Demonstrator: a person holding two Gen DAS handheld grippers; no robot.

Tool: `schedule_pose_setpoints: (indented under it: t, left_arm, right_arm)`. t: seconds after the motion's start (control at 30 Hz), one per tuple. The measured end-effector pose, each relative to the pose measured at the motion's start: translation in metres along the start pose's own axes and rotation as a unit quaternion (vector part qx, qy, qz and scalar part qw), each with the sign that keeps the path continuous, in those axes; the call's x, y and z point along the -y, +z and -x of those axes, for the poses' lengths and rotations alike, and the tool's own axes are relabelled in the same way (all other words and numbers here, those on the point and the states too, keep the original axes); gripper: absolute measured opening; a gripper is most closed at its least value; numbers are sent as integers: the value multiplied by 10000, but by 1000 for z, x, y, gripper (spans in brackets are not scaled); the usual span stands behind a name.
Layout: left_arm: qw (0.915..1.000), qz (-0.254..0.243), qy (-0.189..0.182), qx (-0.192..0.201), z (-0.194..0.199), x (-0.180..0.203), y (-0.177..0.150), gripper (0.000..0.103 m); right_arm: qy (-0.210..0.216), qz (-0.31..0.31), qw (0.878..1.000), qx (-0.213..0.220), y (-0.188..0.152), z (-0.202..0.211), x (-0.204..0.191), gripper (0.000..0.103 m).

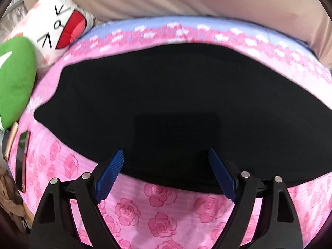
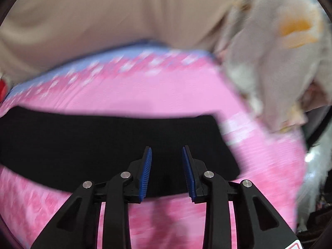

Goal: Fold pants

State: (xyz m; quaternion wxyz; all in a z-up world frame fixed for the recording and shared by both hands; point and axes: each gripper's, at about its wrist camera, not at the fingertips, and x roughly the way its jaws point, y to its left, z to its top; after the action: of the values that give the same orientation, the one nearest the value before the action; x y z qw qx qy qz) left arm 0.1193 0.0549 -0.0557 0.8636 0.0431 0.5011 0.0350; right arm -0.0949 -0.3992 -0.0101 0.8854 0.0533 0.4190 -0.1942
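We have the pants [image 1: 166, 103] lying flat on the pink bed [image 1: 161, 213], a dark slab with its near edge just under both grippers. In the right wrist view they run as a long band [image 2: 103, 145] ending short of the bed's right side, so this looks like a leg end or an already doubled strip; we cannot tell which, the cloth being too dark to show seams.

Our left gripper [image 1: 166, 172] hangs over the near edge with its jaws wide and nothing between them. Our right gripper [image 2: 167, 170] sits over the same edge, jaws narrow but apart, no cloth pinched.

We judge we are between folds, reaching for new holds. Next, each gripper needs to drop onto the edge, pinch all layers, then lift together and carry the fabric across.
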Motion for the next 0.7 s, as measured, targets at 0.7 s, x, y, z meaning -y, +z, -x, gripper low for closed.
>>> schedule_pose_setpoints:
  t: [0.7]
  left_arm:
    - [9978,232,36,617,72,-104,-64,89]
  right_arm:
    - [2441,3368,9094,70,-48,17,-440,30]
